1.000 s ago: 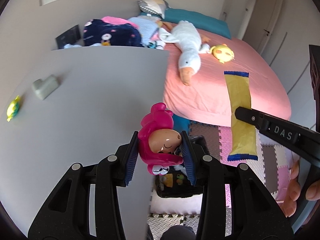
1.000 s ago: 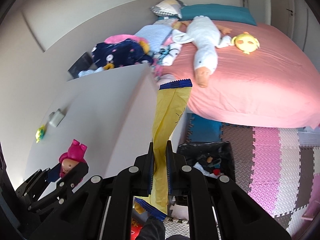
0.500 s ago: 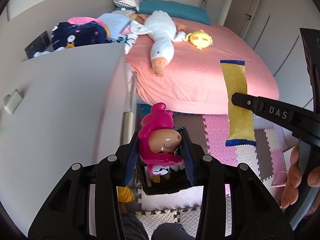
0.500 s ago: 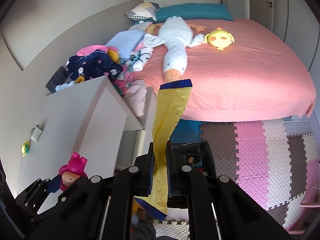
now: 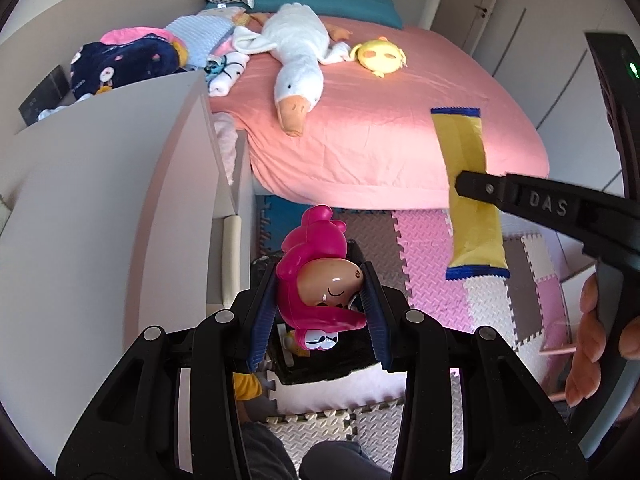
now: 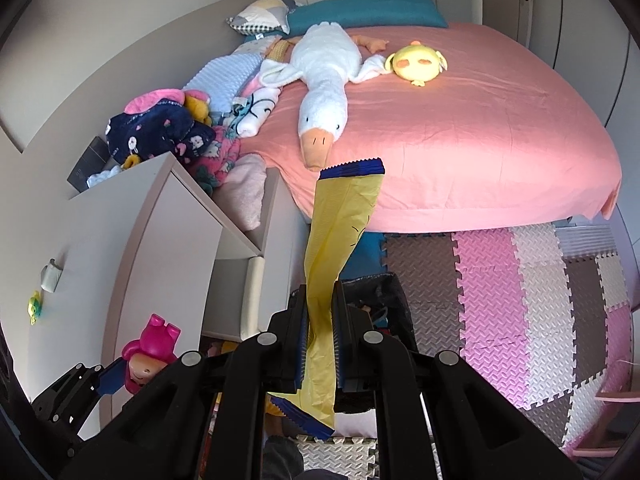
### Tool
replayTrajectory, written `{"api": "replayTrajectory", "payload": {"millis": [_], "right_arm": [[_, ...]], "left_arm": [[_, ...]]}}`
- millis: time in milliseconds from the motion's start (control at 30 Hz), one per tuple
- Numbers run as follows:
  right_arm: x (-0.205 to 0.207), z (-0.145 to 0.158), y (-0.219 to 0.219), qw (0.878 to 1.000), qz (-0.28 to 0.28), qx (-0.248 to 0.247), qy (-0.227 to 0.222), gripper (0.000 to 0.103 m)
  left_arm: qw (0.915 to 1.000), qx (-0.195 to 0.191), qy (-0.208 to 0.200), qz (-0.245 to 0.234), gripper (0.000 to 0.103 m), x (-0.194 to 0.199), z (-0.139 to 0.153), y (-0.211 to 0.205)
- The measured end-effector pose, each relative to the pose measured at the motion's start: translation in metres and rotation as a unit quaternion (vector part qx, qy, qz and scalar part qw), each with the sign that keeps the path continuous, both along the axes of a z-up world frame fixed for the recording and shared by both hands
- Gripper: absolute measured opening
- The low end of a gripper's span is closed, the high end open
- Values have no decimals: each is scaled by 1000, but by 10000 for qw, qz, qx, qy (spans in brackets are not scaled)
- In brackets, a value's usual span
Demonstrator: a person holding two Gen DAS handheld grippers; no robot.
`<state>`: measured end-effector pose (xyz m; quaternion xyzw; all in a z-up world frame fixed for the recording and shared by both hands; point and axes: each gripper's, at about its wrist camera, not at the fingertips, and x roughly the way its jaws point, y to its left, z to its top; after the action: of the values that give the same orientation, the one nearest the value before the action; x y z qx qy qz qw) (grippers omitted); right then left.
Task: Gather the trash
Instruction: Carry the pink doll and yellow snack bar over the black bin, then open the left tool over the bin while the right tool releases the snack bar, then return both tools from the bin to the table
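From the left wrist view, our left gripper [image 5: 318,312] is clenched around a glossy pink plastic toy figure with a tan face [image 5: 320,276], and it hangs right above the black bag-lined trash bin [image 5: 324,364] on the foam floor mats, so that piece looks about ready to drop. Off to the right in the same view, the right gripper [image 5: 472,184] pinches a long yellow snack wrapper with blue serrated ends [image 5: 472,200], dangling in front of the pink-sheeted bed [image 5: 380,152], beside the bin rather than over it as far as we can tell. Swapping to the right wrist view, the wrapper [image 6: 336,248] runs straight up between the clamped-shut jaws of our right gripper [image 6: 320,344], with the bin [image 6: 384,300] just behind and below it, and the toy [image 6: 150,350] shows at lower left in the other gripper. So we'd say both pieces are picked up and carried over, nothing released yet, and on the pale grey desk top [image 6: 80,264] a small green-yellow bit [image 6: 35,306] and a little grey block [image 6: 51,276] may still need collecting. Hard to say what those two actually are, they're tiny and warped at the edge. The bin's contents are mostly blocked by the grippers, so no clue how full it is.
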<state>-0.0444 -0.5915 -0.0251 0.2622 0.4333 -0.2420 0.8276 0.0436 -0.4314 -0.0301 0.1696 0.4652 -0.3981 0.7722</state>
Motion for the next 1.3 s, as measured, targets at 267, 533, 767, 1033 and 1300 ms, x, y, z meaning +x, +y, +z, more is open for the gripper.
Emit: {"api": "replayTrajectory", "payload": {"millis": [267, 533, 767, 1033, 1300], "right_arm": [[7, 6, -6, 9989, -273, -357, 148, 60], [11, 1, -5, 9991, -233, -318, 155, 60], [24, 8, 16, 9995, 13, -317, -42, 60], [55, 19, 63, 9979, 507, -287, -297, 60], [91, 26, 115, 9939, 983, -270, -412, 60]], "left_arm": [[9984, 243, -503, 30, 97, 1, 4, -3], [9985, 126, -456, 261, 97, 14, 9, 12], [9971, 63, -590, 470, 97, 23, 17, 33], [9934, 20, -736, 875, 97, 40, 29, 78], [9872, -1, -728, 1415, 97, 62, 32, 136]]}}
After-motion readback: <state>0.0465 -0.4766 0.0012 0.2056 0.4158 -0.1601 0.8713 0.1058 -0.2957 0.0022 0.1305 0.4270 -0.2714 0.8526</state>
